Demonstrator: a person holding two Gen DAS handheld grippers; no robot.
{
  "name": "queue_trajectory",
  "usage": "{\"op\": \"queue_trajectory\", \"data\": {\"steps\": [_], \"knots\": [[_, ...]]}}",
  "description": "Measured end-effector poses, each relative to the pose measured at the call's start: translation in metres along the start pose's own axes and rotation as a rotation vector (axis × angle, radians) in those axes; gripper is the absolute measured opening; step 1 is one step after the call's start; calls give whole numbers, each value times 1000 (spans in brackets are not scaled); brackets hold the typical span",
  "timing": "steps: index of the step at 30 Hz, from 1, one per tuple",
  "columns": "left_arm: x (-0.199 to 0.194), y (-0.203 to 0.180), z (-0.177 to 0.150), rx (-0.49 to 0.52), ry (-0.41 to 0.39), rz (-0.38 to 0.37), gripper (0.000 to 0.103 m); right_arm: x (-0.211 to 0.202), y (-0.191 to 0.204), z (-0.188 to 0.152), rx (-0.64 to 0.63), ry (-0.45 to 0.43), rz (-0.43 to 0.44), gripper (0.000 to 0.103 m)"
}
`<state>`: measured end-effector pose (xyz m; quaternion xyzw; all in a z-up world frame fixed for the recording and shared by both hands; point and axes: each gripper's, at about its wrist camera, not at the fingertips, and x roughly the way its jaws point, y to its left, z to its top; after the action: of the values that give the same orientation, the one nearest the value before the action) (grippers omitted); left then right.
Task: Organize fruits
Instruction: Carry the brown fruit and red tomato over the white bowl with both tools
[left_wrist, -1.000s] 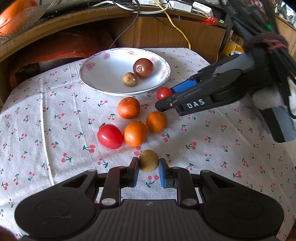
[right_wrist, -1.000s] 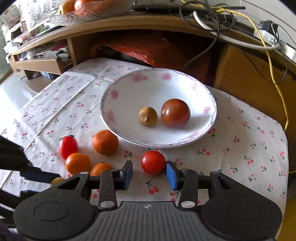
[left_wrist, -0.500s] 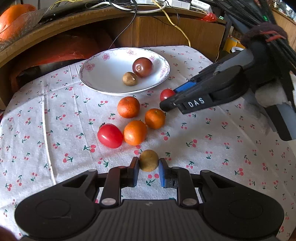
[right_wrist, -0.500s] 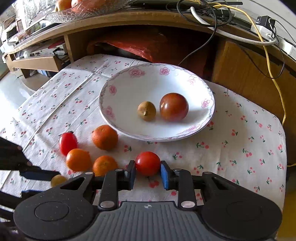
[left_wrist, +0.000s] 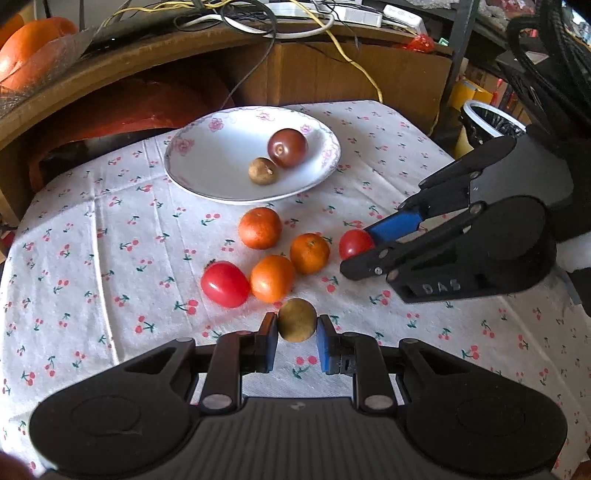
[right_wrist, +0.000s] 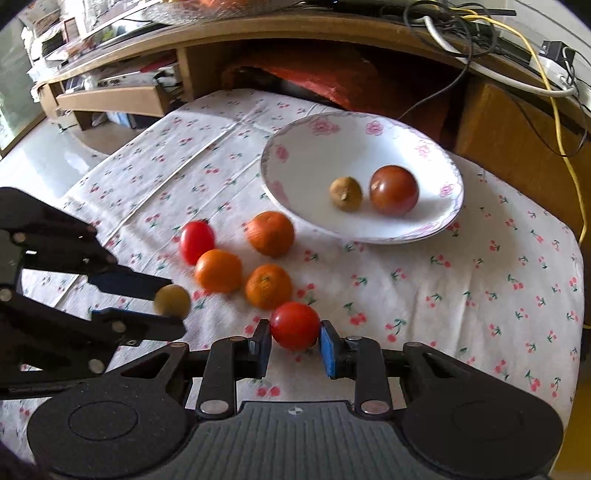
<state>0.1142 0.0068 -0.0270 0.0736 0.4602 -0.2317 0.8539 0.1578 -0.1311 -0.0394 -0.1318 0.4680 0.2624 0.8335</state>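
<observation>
My left gripper (left_wrist: 297, 326) is shut on a small brown-green fruit (left_wrist: 297, 320) at the near side of the cherry-print cloth. My right gripper (right_wrist: 295, 332) is shut on a round red tomato (right_wrist: 294, 325); the left wrist view shows this gripper (left_wrist: 356, 254) at the right with the tomato (left_wrist: 354, 243). On the cloth lie three oranges (left_wrist: 259, 228) (left_wrist: 309, 253) (left_wrist: 272, 278) and an oblong red tomato (left_wrist: 224, 283). Behind them, the white flowered plate (left_wrist: 218, 155) holds a dark tomato (left_wrist: 287, 147) and a small brown fruit (left_wrist: 262, 170).
A wooden desk (left_wrist: 314, 70) with hanging cables stands right behind the table. A lined bin (left_wrist: 491, 118) sits off the table's right side. The cloth drops away at its left edge (right_wrist: 92, 155) and right edge (right_wrist: 576, 258). Open cloth lies left of the fruit.
Both grippers have closed onto their fruit, the left on the brown-green fruit and the right on the red tomato. Both cameras now sit higher and further back.
</observation>
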Motion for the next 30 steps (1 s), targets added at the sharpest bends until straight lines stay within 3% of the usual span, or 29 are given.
{"op": "queue_trajectory", "data": {"steps": [9, 30], "knots": [[10, -10, -1, 25, 48, 3, 31, 0, 5, -6, -22, 20, 10, 24], [11, -15, 14, 59, 33, 47, 31, -9, 5, -7, 4, 7, 17, 23]]}}
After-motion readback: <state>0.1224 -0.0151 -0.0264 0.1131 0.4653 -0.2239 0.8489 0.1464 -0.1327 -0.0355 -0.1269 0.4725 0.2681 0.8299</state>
